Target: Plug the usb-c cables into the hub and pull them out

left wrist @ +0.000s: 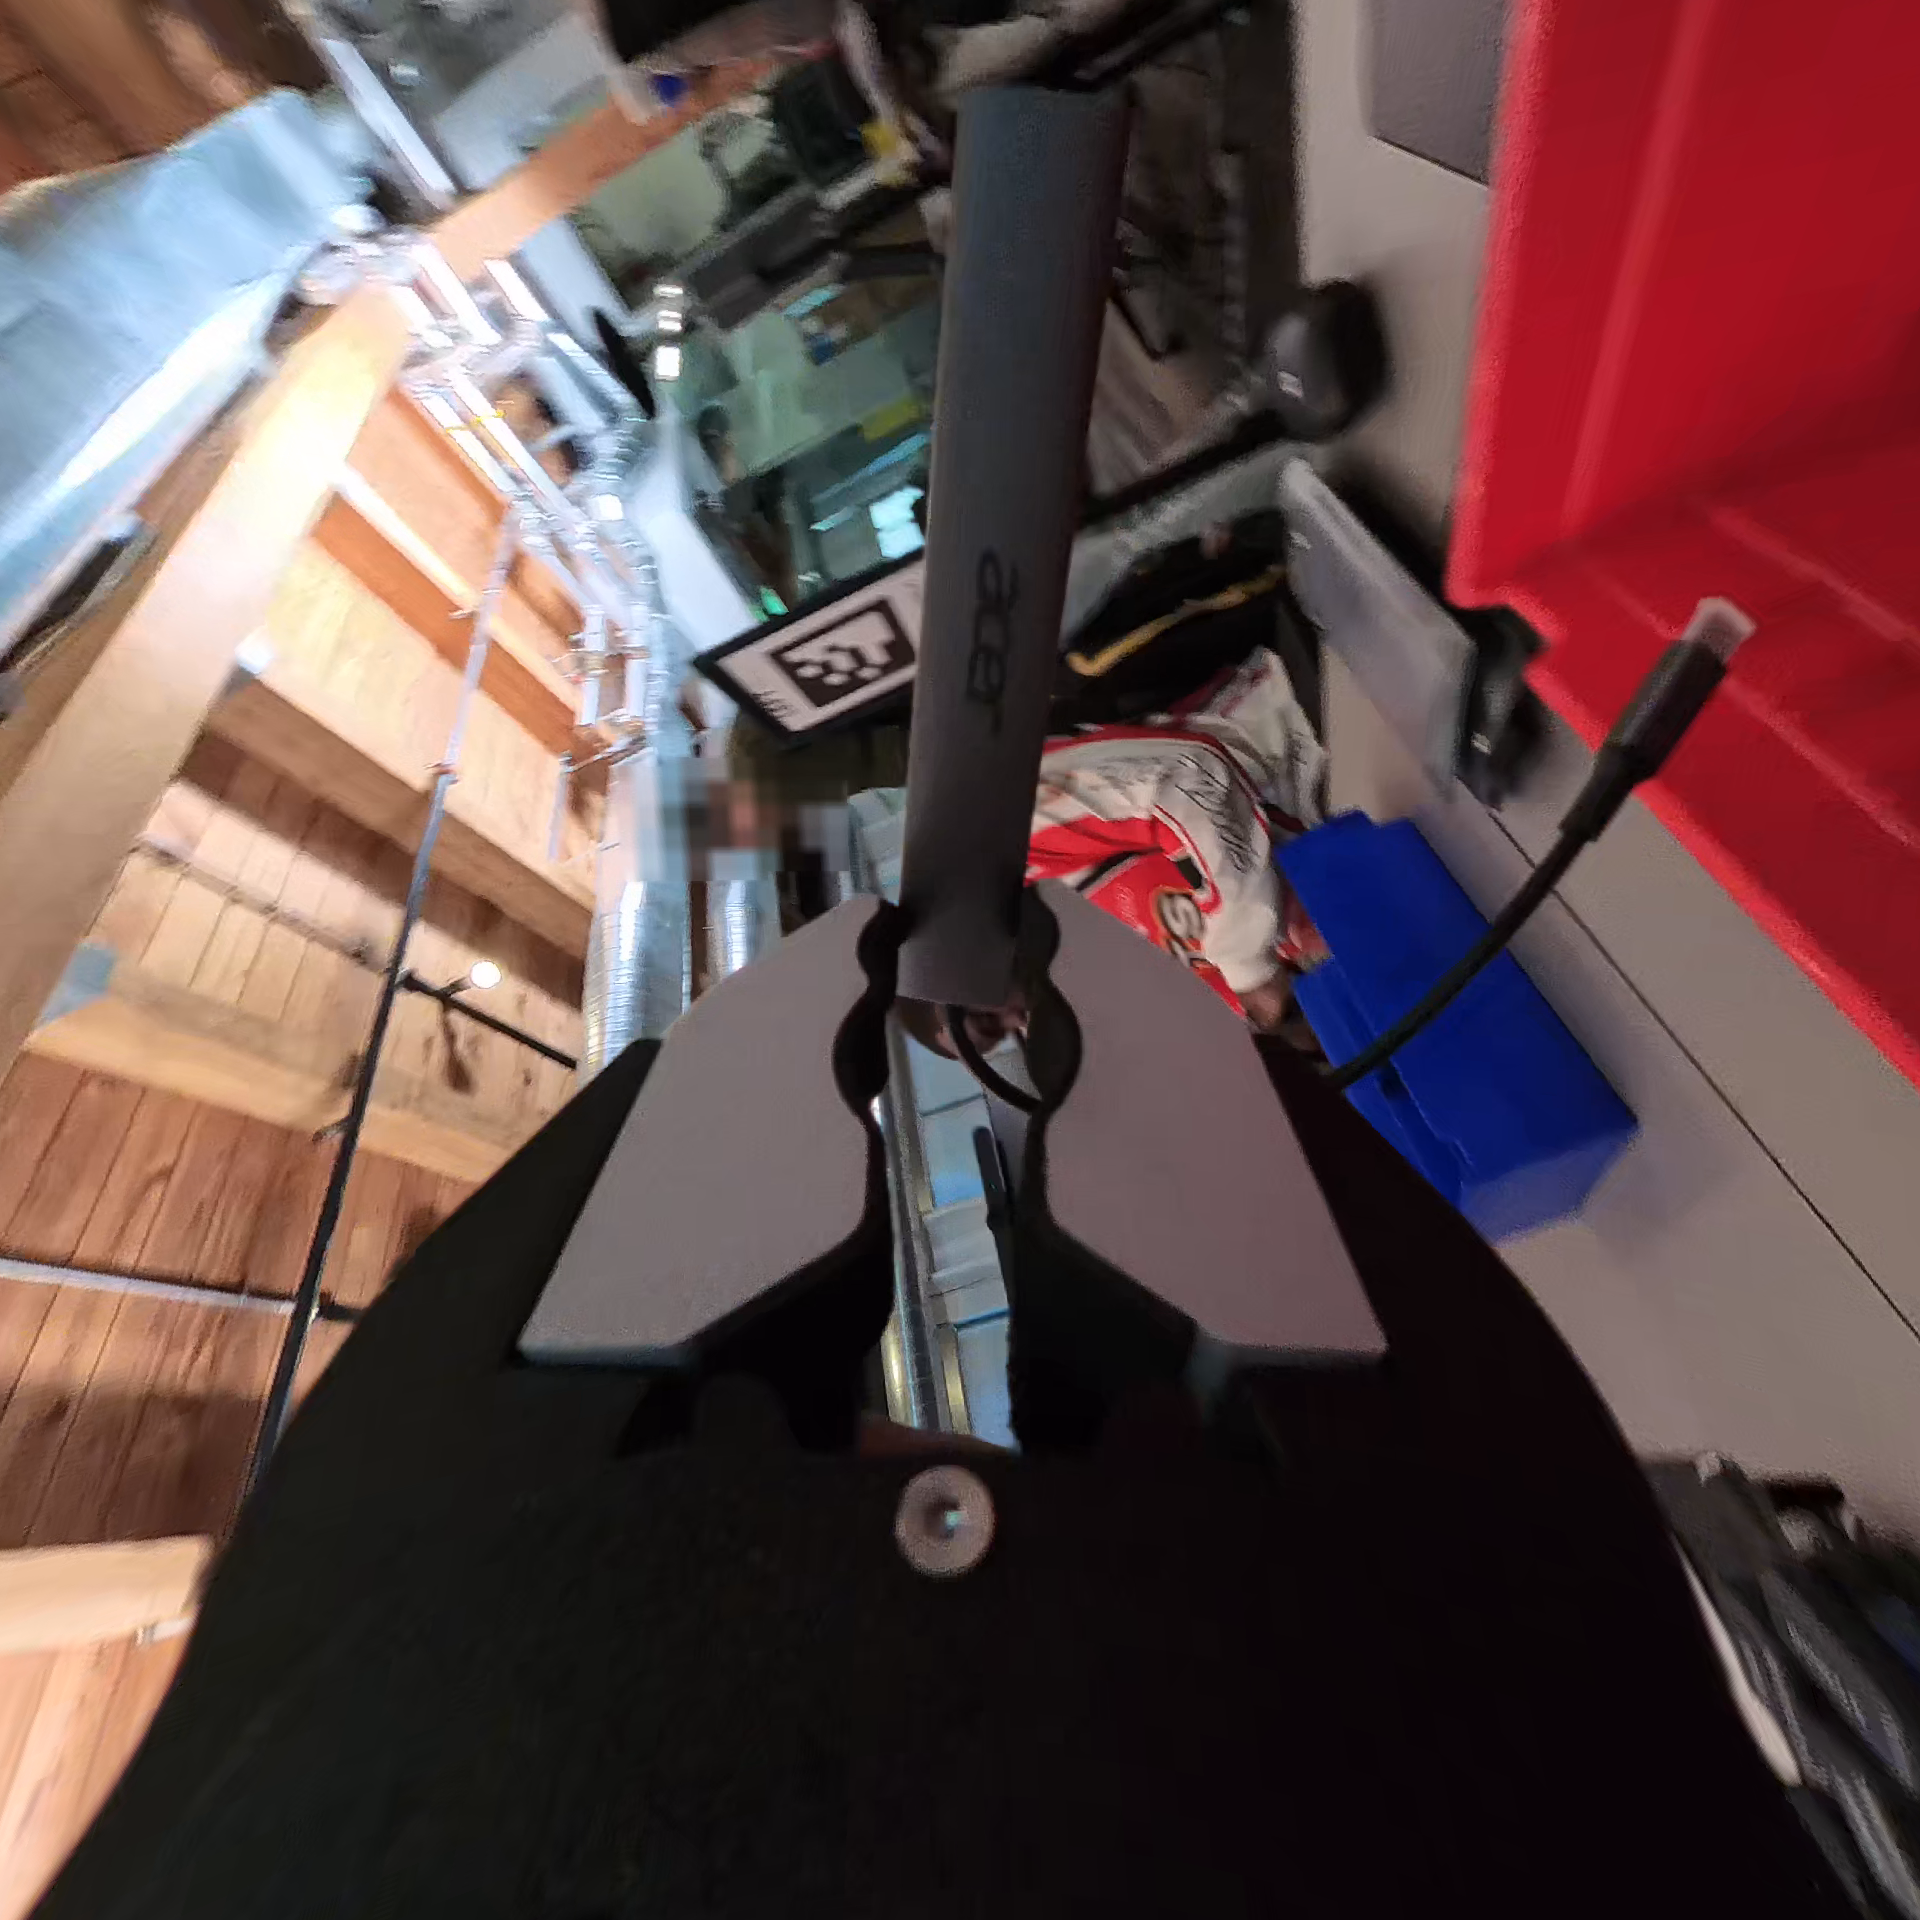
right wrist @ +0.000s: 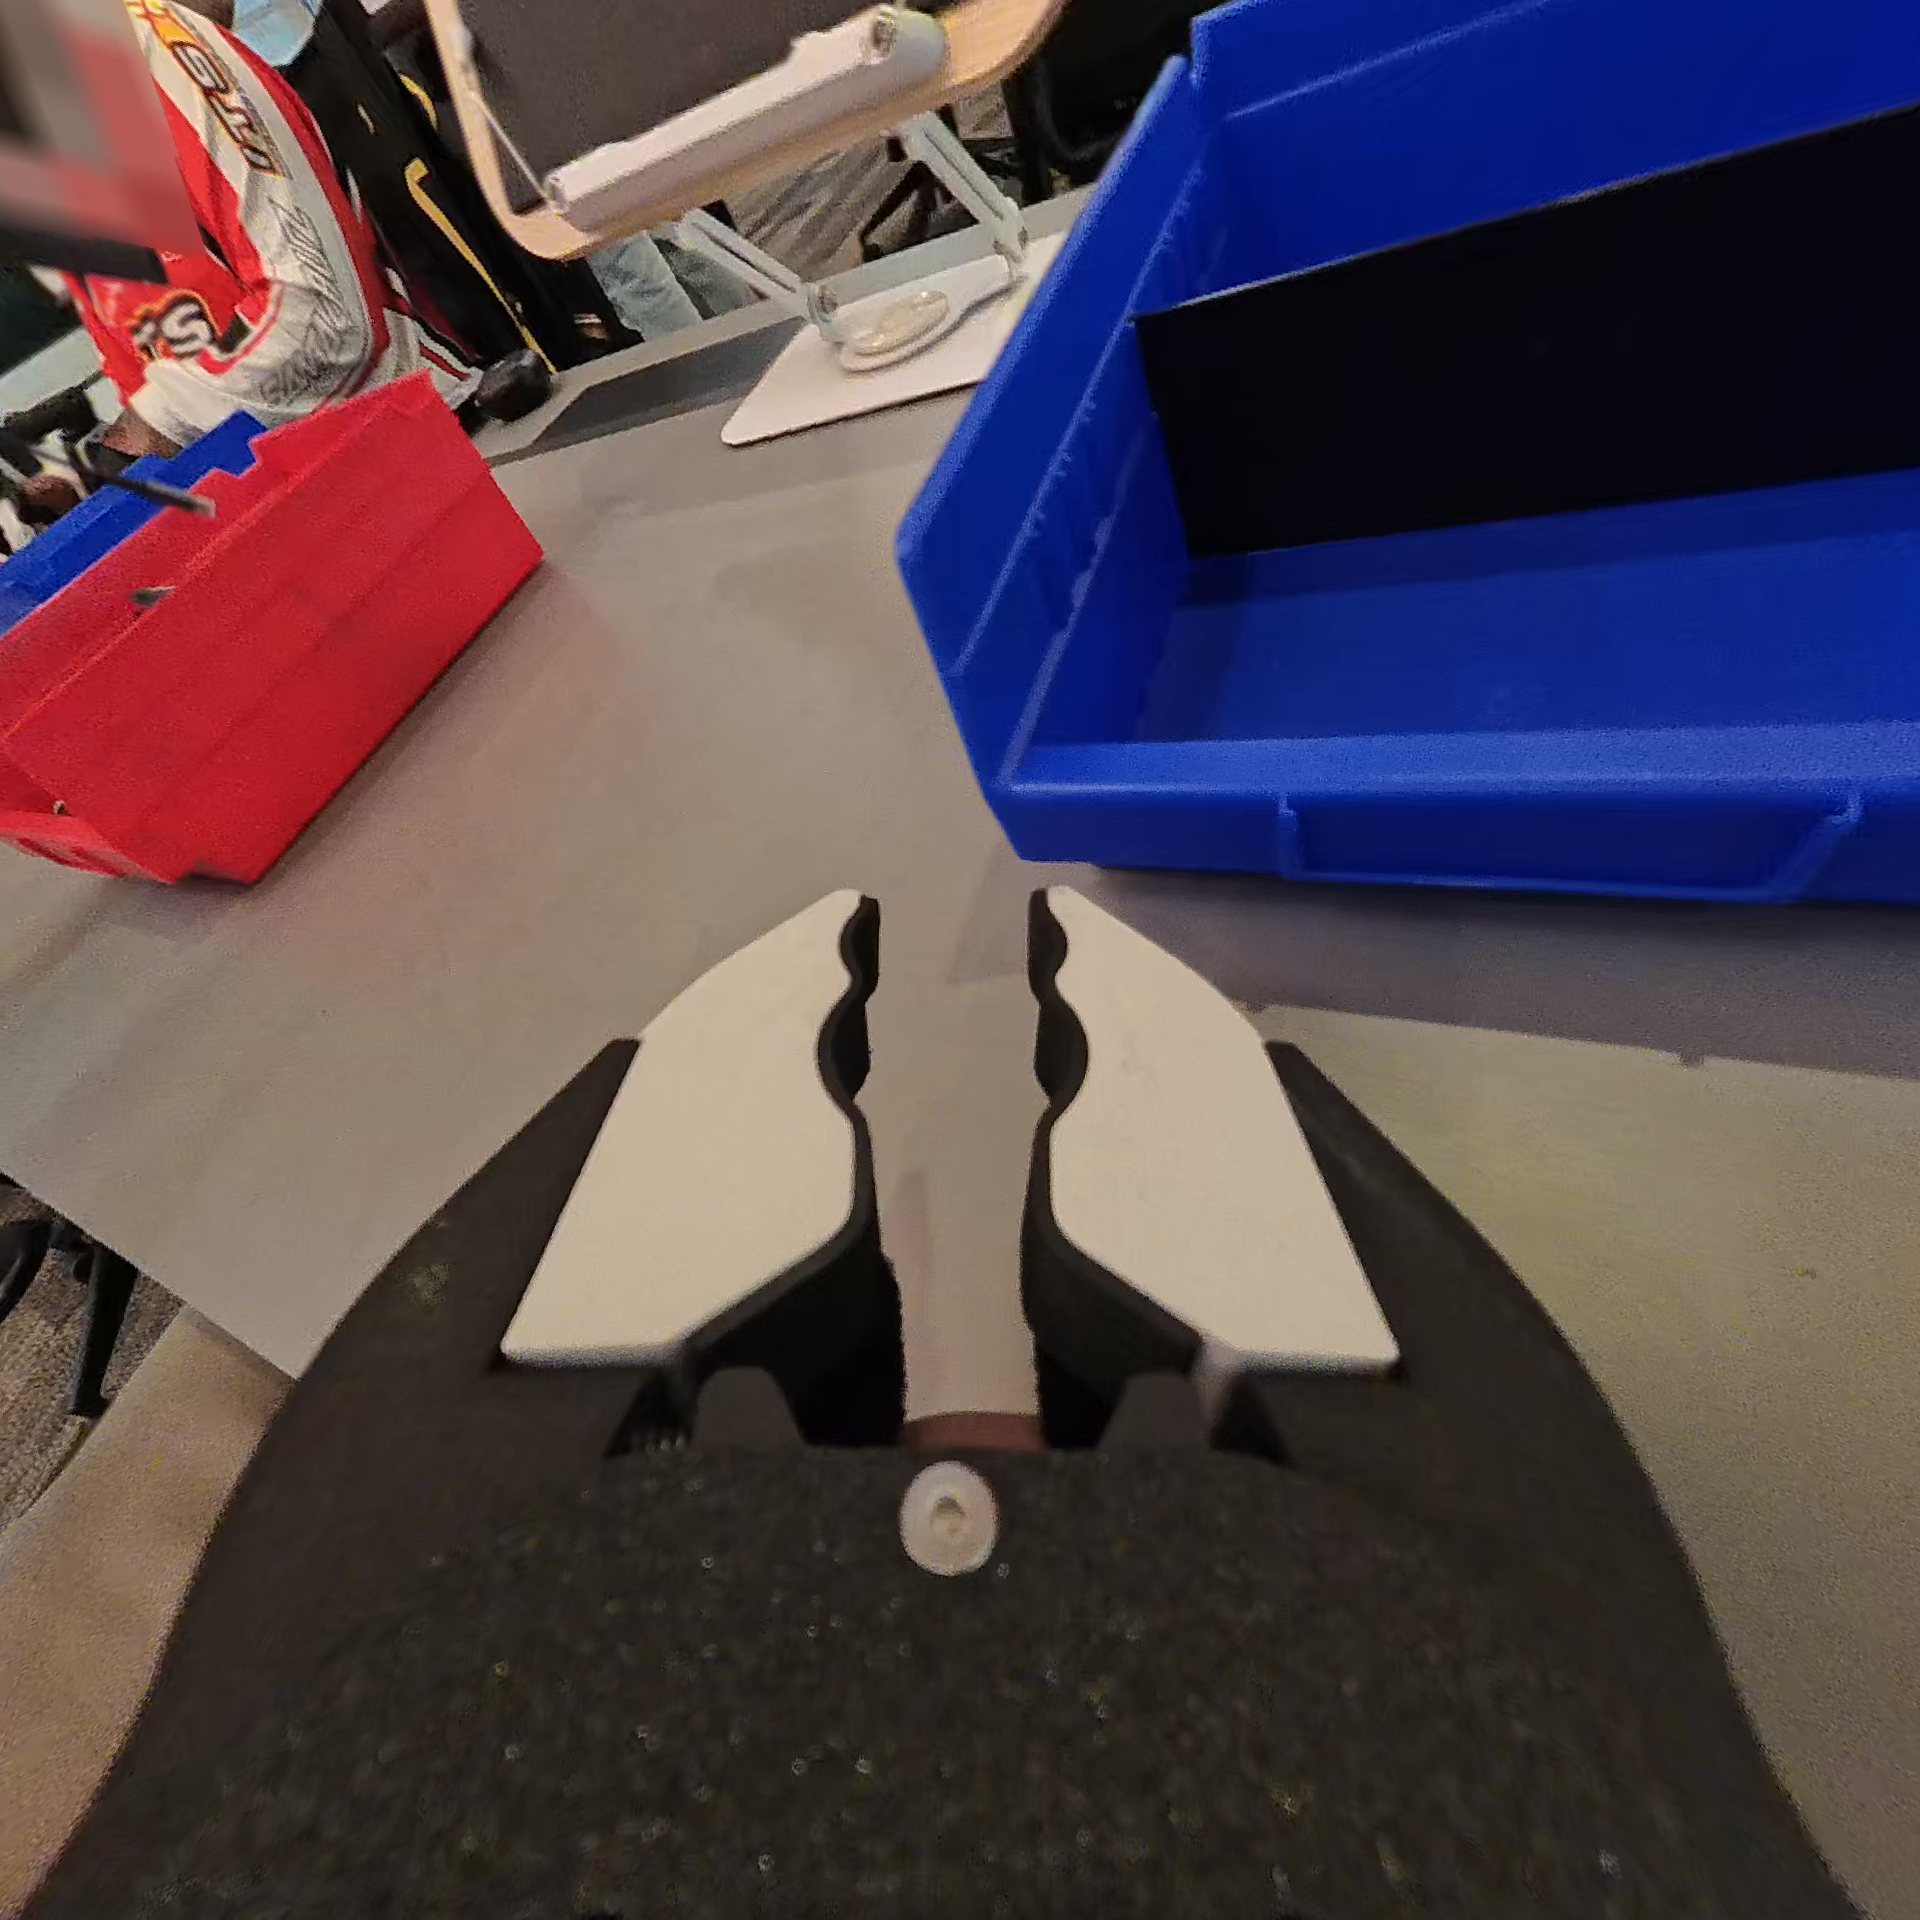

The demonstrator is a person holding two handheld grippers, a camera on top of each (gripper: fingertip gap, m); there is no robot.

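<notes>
- Left hand-held gripper (left wrist: 956, 935) is clamped on the grey hub (left wrist: 1013, 520), with the cable plug (left wrist: 1662, 696) free to its right.
- Right hand-held gripper (right wrist: 954, 914), slightly open and empty, should take that plug and line it up straight.

Hub's (left wrist: 997, 540) lower end hidden between fingers (left wrist: 727, 1122); background motion-blurred.

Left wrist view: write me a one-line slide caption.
Left hand-held gripper clamps the grey hub at one end, its black cable dangling unplugged beside the red bin.
</notes>
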